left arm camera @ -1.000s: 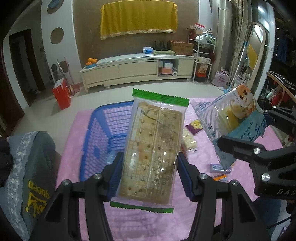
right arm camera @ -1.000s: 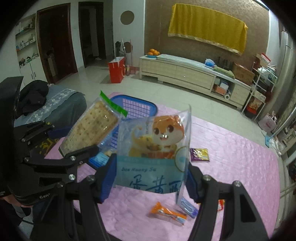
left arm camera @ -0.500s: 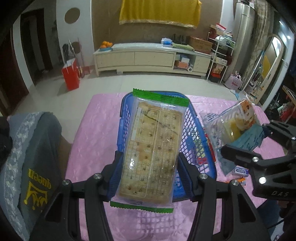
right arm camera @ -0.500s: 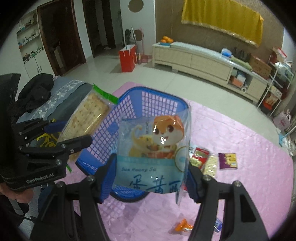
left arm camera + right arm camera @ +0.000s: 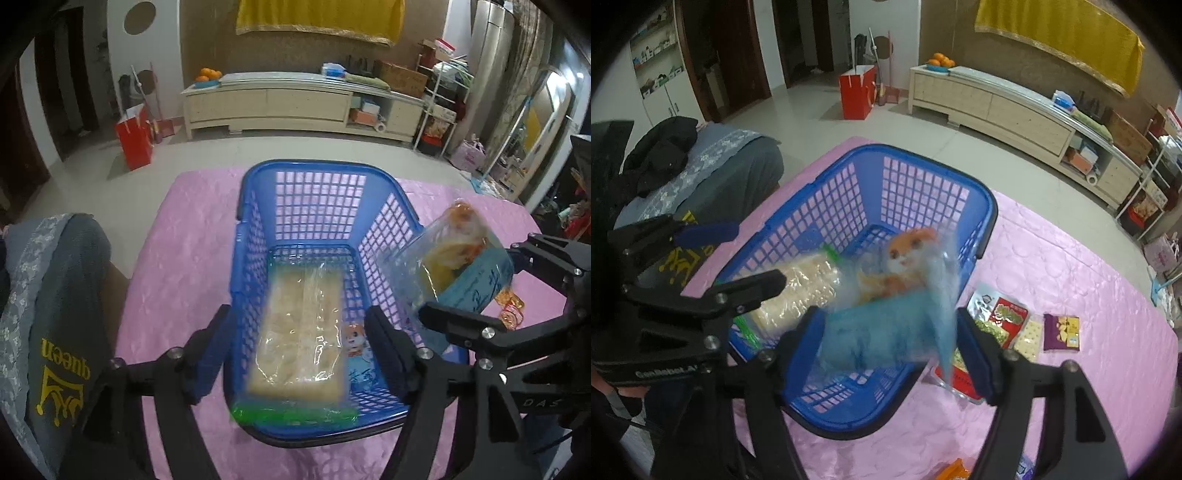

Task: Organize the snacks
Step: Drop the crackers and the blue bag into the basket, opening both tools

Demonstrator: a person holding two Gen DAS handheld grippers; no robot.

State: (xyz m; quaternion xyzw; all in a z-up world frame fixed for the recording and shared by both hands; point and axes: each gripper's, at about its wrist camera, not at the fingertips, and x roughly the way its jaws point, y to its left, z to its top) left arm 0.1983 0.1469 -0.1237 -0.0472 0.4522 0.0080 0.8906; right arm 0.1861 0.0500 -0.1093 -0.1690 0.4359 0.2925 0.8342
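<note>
Snacks fill both views. From the left wrist, the long clear cracker packet with green sealed ends (image 5: 303, 332) lies blurred between the spread blue pads of the left gripper (image 5: 301, 350), clear of both fingers and inside the blue plastic lattice basket (image 5: 317, 192). Its long axis runs straight away from the gripper, one green end nearest the camera. The jaws have just been opening and stand released, with the packet loose between them. Beside the right pad, on the basket floor, a small blue packet with an orange cartoon animal (image 5: 360, 350) peeks out. To the right, the right gripper (image 5: 476, 291) carries a clear and blue bag with an orange cartoon animal (image 5: 458, 258) over the basket's right rim, tilted up and to the left.

From the right wrist, that bag (image 5: 897, 306) is blurred between the blue pads of the right gripper (image 5: 890, 343), its printed animal end pointing away. These jaws have also just been opening and look released; whether either pad touches the bag I cannot tell. Left of it the cracker packet (image 5: 798, 291) lies slantwise in the basket (image 5: 923, 177) under the left gripper (image 5: 738, 254). To the right of the right gripper, small flat snack sachets (image 5: 1027, 325) lie on the pink quilted cloth (image 5: 1089, 258).
</note>
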